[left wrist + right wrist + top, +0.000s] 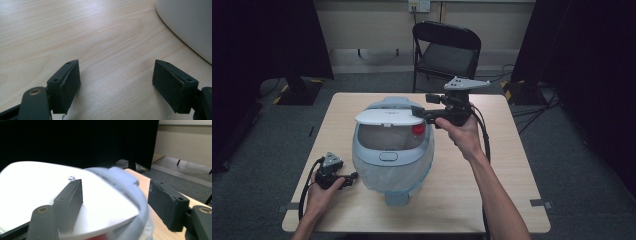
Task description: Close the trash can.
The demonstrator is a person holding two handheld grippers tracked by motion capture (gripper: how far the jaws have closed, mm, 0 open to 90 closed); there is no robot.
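Bringing my right hand-held gripper (pixel 418 113), jaws wide and empty, over the thin white lid (pixel 388 117) of the bin (pixel 392 167) mid-desk, I judge it light, stiff, slick, best pinched at its rim, left hand-held gripper (pixel 116 82) open, idle near the desk's (pixel 502 165) front-left corner.

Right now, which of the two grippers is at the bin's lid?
The right gripper, jaws open over the white lid's edge; the left gripper rests on the table beside the bin.
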